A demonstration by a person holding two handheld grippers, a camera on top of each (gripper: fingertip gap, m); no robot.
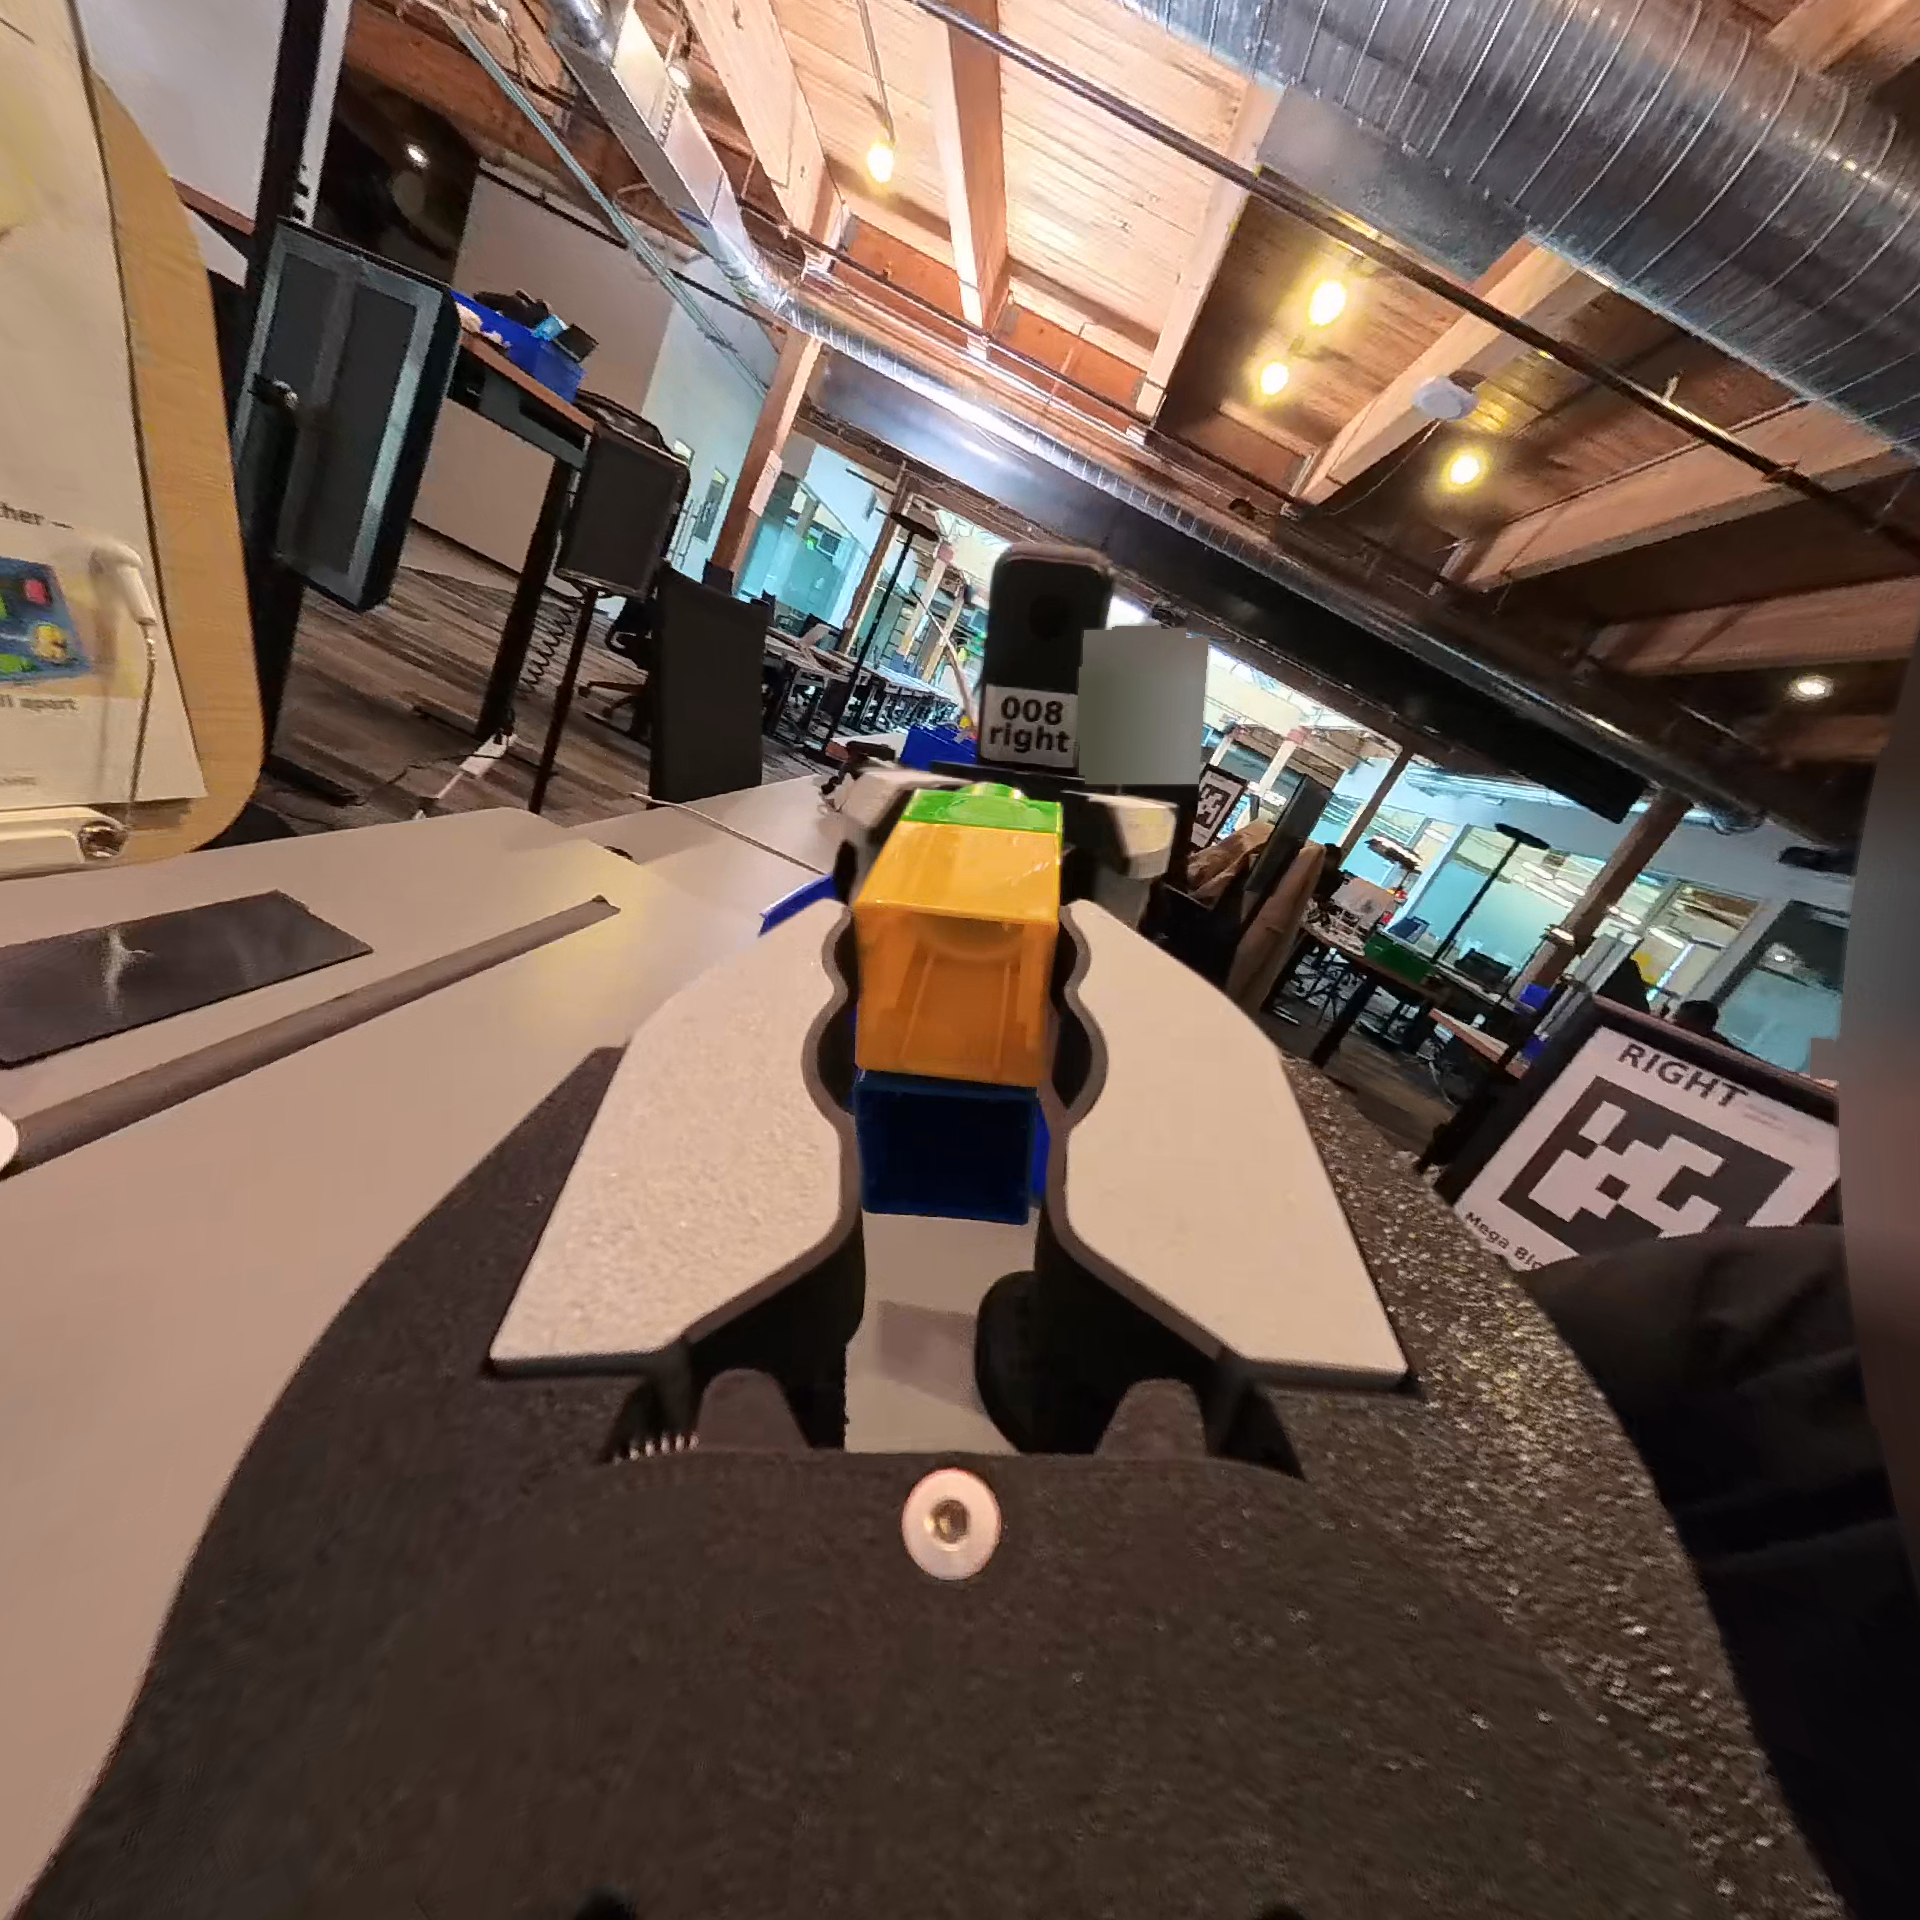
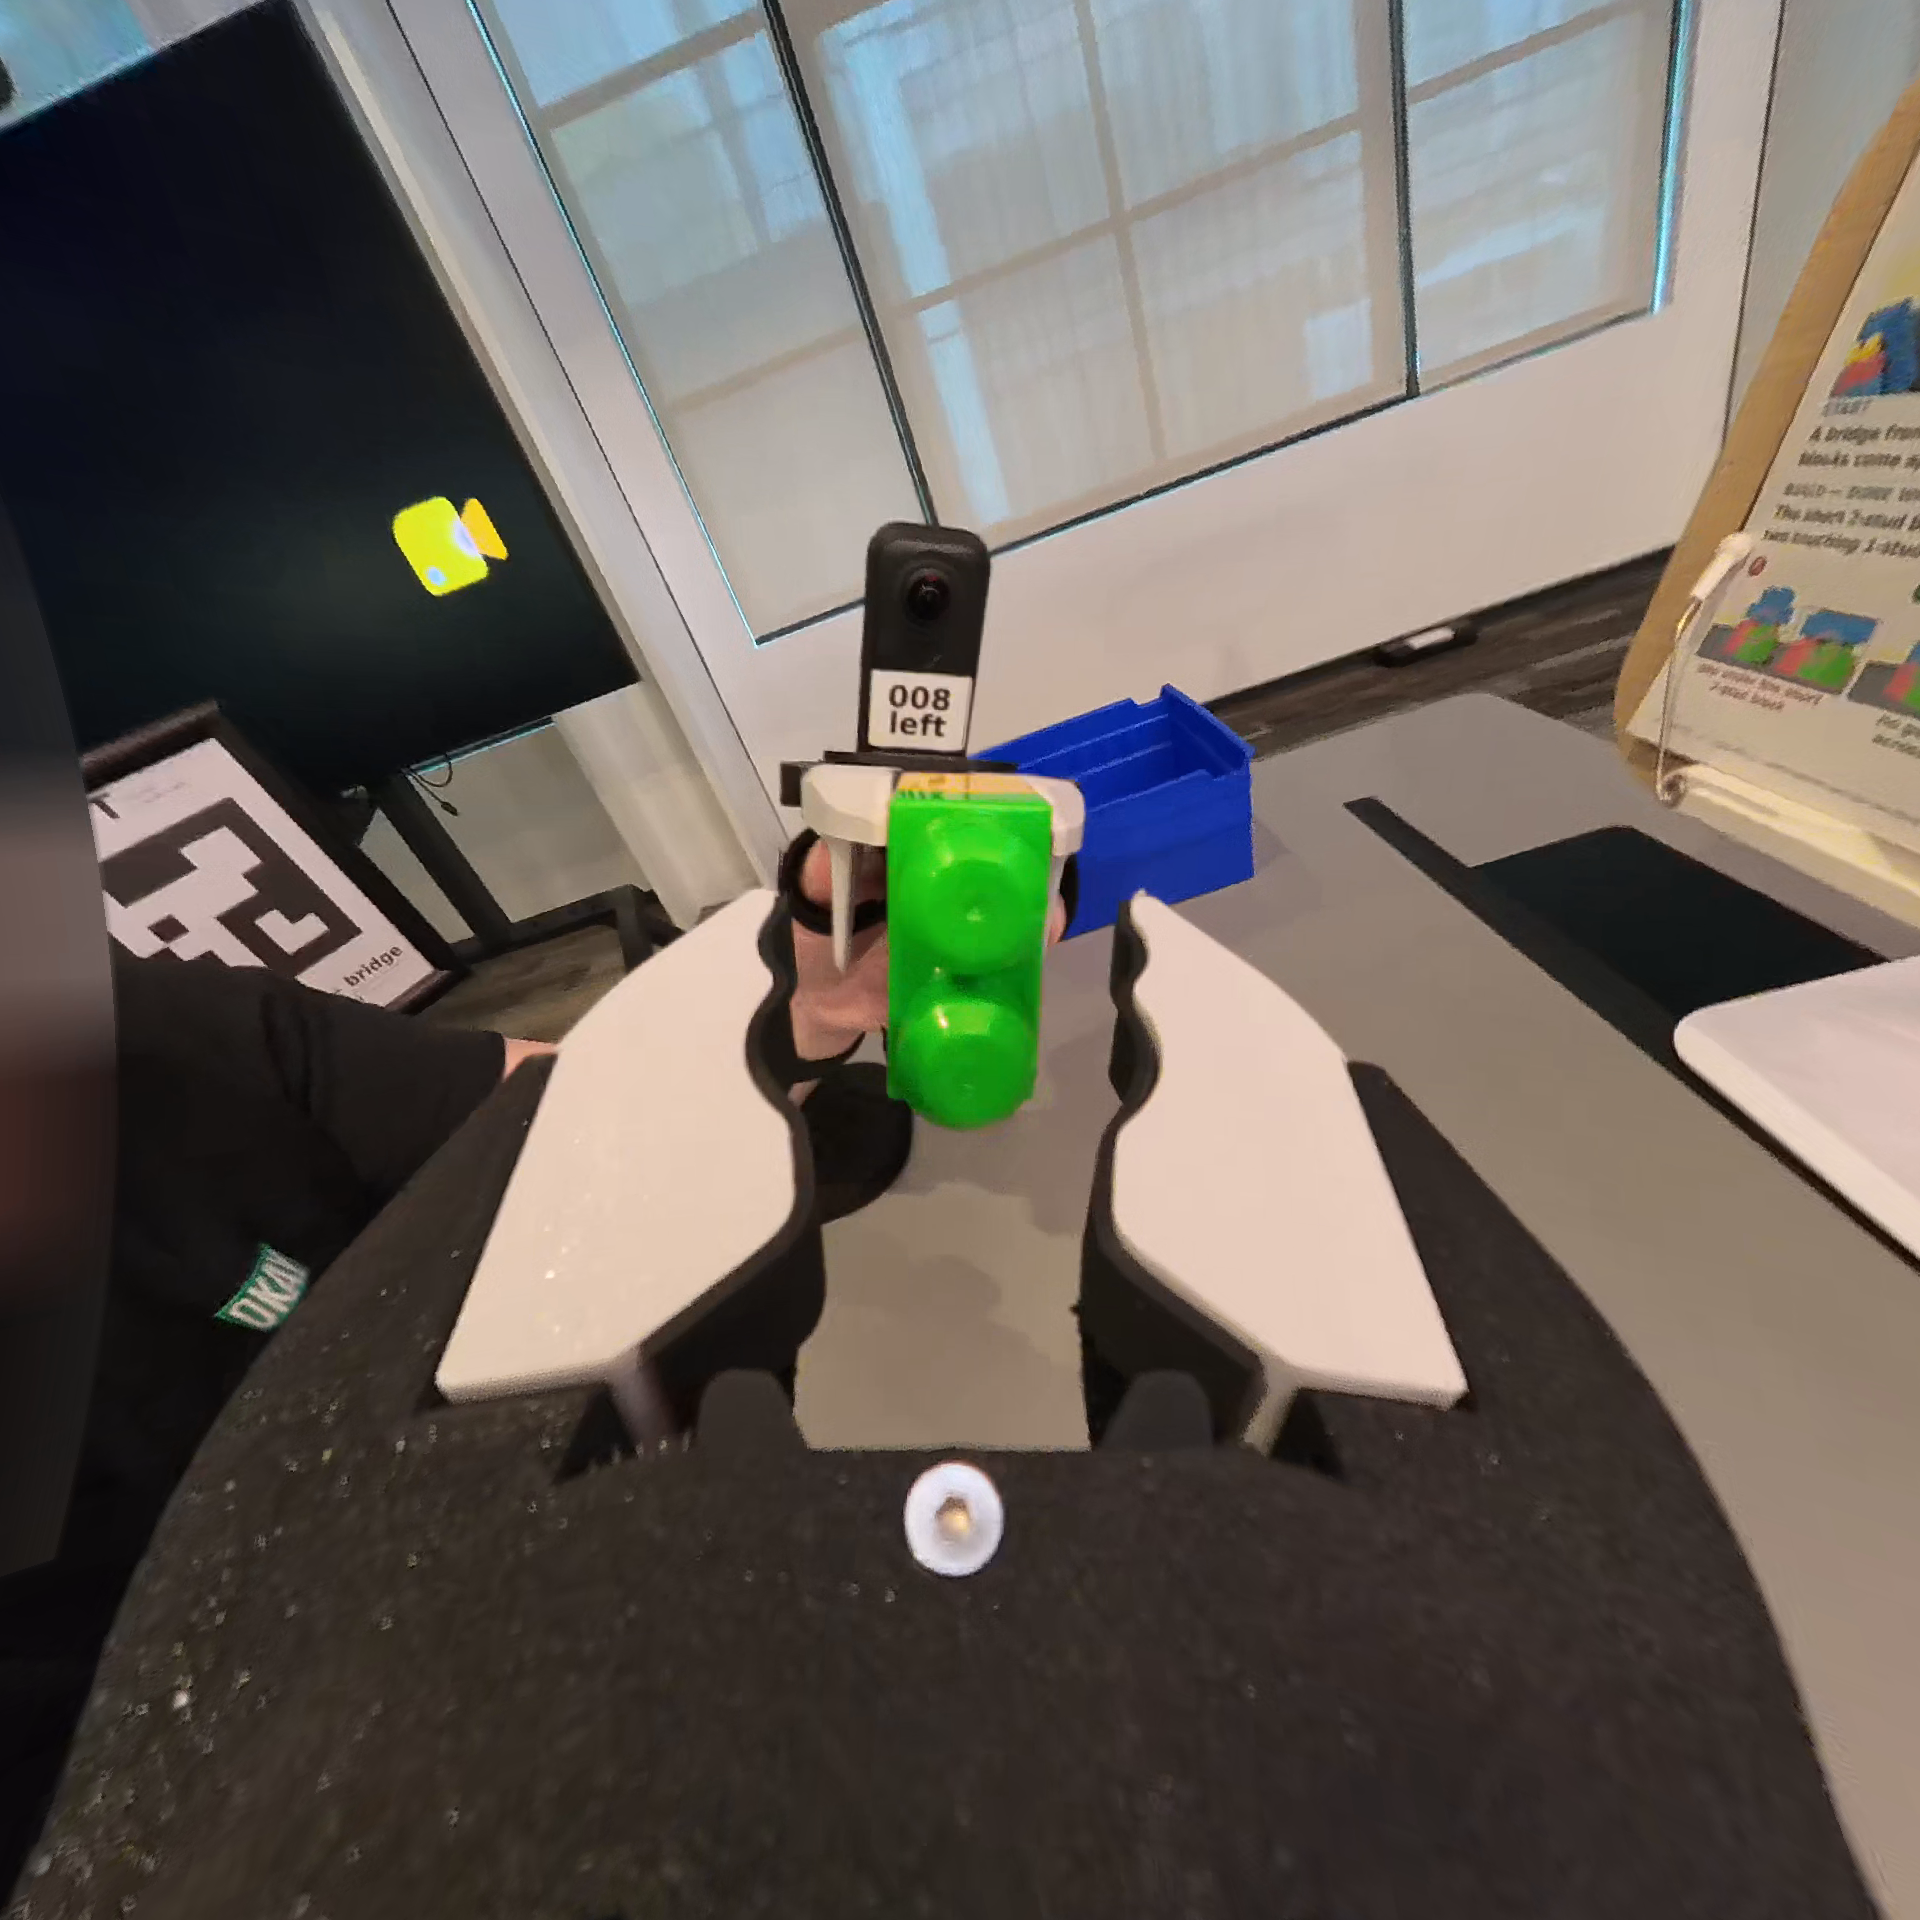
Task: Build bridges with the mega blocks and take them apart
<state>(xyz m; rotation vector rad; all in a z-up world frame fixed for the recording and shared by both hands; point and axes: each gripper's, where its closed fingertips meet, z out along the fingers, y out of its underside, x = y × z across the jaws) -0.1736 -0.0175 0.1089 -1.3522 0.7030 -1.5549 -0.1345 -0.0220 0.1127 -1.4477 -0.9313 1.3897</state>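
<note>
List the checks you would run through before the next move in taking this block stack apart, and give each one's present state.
1. Left tool grips the stack: ok. It is shut on the yellow block, with the blue block joined to it.
2. Right tool ready to grasp: ok. Its jaws stand wide apart.
3. Green block lined up with the right tool: ok. It sits in the gap, studs facing the camera, touching neither finger.
4. Green block fully seated on the yellow block: cannot tell.
5. Blue bin at hand: ok. It stands beyond the blocks.
</note>
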